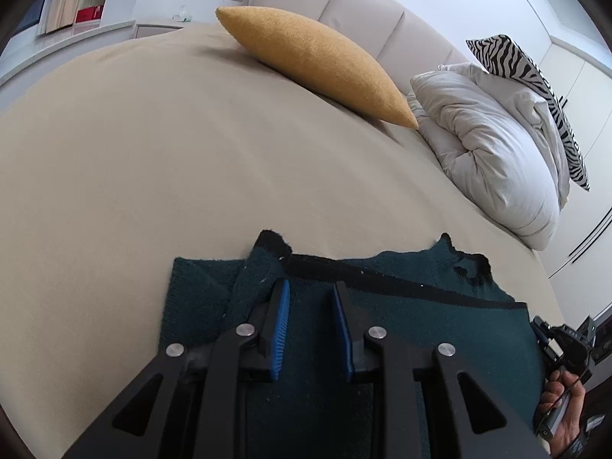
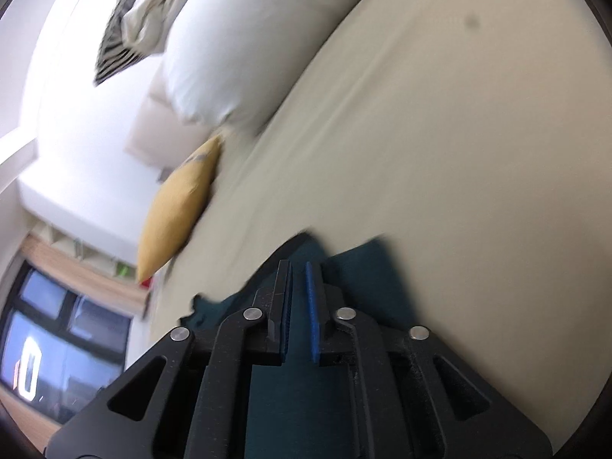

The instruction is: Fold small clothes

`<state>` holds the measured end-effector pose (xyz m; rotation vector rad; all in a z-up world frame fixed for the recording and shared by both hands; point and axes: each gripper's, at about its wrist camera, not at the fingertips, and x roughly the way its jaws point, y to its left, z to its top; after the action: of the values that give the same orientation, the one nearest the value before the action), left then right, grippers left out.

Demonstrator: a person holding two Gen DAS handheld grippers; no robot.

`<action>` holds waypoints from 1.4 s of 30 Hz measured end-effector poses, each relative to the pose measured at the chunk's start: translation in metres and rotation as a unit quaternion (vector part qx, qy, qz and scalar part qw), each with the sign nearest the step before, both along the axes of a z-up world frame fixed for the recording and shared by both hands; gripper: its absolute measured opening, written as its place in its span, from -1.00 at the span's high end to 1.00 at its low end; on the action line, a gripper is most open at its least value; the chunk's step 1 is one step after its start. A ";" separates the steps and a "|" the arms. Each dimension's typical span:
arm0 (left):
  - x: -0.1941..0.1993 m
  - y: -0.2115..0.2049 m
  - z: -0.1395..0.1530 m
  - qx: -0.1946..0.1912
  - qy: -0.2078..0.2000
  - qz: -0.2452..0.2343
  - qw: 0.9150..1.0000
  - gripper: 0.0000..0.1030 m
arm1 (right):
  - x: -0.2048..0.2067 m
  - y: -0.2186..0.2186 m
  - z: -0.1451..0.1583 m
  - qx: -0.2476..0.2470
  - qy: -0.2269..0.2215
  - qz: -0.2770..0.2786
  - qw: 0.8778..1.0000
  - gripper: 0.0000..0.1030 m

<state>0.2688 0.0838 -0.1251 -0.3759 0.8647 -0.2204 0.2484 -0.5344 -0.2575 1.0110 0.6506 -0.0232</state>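
- Where the beige bed sheet [image 1: 134,160] spreads wide, a dark teal knit garment [image 1: 401,317] lies flat on it, directly beneath and ahead of the left gripper [image 1: 310,287].
- The left gripper's jaws stand partly apart, blue pads facing each other, with nothing pinched between them; the knit shows through the gap.
- Just left of its left finger [image 1: 281,306], a sleeve [image 1: 260,267] with a black cuff is folded in over the garment's body.
- A black band [image 1: 382,279] runs across the knit ahead of the fingertips and off to their right.
- To the far right of the left gripper, a person's hand [image 1: 562,417] grasps the handle of the other tool.
- The right gripper [image 2: 299,267] hovers over the same teal garment [image 2: 367,267], which reaches a little beyond its tips and to either side.
- Its jaws are nearly together, a thin slit between the pads, and no cloth is visibly caught in them; this view is motion-blurred.
- Well beyond the left gripper, a mustard cushion [image 1: 321,61] leans at the padded headboard [image 1: 363,7].
- To the right of the cushion, a rumpled white duvet [image 1: 493,141] is piled up, with a zebra-print pillow [image 1: 535,84] behind it.
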 end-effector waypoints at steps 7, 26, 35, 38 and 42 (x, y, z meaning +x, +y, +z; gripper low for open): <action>-0.065 0.011 0.033 0.013 -0.010 0.013 1.000 0.05 | -0.075 0.011 0.057 -0.037 -0.037 0.025 0.998 0.74; -0.155 -0.027 0.009 0.126 0.025 -0.049 0.990 -0.17 | -0.146 0.093 0.015 0.048 0.027 0.132 0.990 0.64; -0.153 -0.026 0.007 0.120 0.024 -0.049 0.991 -0.18 | -0.207 0.028 0.048 -0.012 0.023 0.016 1.000 0.24; -0.154 -0.025 0.007 0.119 0.024 -0.049 0.991 -0.18 | -0.215 0.042 0.061 -0.036 0.012 0.033 0.999 0.19; -0.157 -0.018 0.013 0.092 0.025 -0.049 0.994 -0.18 | -0.208 0.077 0.080 -0.056 -0.001 0.072 0.996 0.18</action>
<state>0.1122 0.0657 -0.1119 -0.1667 0.9457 -0.2209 0.0407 -0.4573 -0.1775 0.8547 0.7124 0.0677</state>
